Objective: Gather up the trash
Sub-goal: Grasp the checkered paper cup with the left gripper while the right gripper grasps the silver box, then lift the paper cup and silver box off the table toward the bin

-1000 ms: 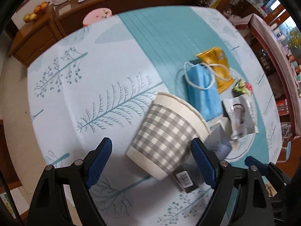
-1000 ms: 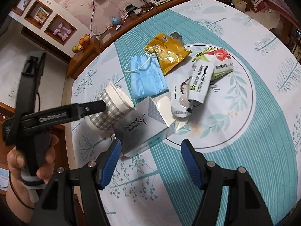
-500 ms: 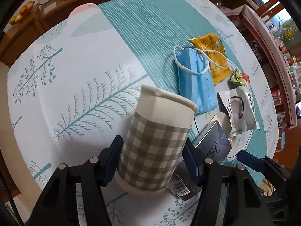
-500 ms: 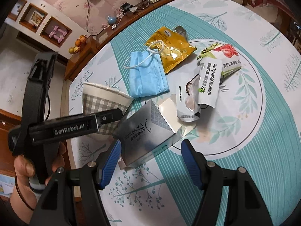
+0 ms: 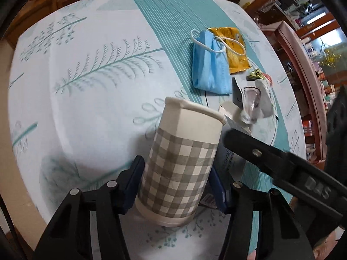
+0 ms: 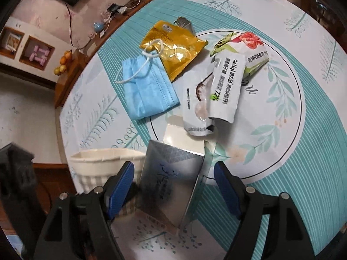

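Note:
My left gripper (image 5: 176,184) is shut on a grey checked paper cup (image 5: 182,164) and holds it upright, its rim squeezed out of round. The cup's rim also shows in the right wrist view (image 6: 104,162). My right gripper (image 6: 173,186) is open, its fingers on either side of a silver carton (image 6: 171,179) lying on the table. Beyond lie a blue face mask (image 6: 145,91), a yellow wrapper (image 6: 173,47), and white snack pouches (image 6: 225,86).
The round table wears a teal and white leaf-print cloth (image 5: 86,86). A wooden sideboard (image 6: 71,65) with fruit and cables stands behind it. Shelves (image 5: 321,69) stand to the right. My right gripper's black body (image 5: 282,169) crosses the left wrist view.
My left gripper closed on the cup and stood it upright from its tilt. My right gripper moved forward so the silver carton now lies between its open fingers.

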Motion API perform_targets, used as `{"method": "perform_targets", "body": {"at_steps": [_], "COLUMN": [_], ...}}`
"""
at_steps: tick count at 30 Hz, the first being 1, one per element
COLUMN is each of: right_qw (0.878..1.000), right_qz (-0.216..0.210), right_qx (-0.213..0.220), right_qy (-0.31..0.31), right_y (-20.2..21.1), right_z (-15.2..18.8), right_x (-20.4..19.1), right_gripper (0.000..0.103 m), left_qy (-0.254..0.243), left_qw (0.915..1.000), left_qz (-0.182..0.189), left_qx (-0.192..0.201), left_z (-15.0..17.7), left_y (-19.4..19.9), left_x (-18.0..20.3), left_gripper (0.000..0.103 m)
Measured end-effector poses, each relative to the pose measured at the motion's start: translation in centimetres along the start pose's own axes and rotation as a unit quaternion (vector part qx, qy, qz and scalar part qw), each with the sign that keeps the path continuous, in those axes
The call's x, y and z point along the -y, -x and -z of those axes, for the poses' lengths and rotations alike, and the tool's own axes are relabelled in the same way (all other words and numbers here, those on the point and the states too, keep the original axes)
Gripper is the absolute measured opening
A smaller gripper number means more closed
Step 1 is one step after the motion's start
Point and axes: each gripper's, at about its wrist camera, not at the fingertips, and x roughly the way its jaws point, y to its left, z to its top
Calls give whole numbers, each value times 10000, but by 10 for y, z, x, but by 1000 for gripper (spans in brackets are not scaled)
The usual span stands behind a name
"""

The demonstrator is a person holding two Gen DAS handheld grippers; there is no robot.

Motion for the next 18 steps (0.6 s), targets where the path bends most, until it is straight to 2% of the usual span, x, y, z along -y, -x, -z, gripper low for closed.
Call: {"method": "perform_targets", "body": {"at_steps": [4, 9, 13, 18], "right_qw": [9997, 9972, 9905, 9839], "right_qz": [184, 520, 916, 1171], "right_qx": [-20, 4, 67, 126], "right_qy": [137, 534, 1022, 1341], "right_y": [-8, -20, -28, -30], "right_z": [2, 6, 13, 20], "right_x": [-10, -28, -43, -50], "right_gripper": [77, 77, 78, 75], "left_qy": [216, 564, 842, 1048], "left_qw": [9991, 9946, 9912, 9885], "left_qz": [-218, -700, -821, -878], "left_qx": [280, 523, 604, 646], "left_z": [20, 40, 55, 69], "left_y": [12, 37, 54, 62], "left_x": [4, -10, -28, -31], "left_gripper": [56, 55, 55, 55]}}
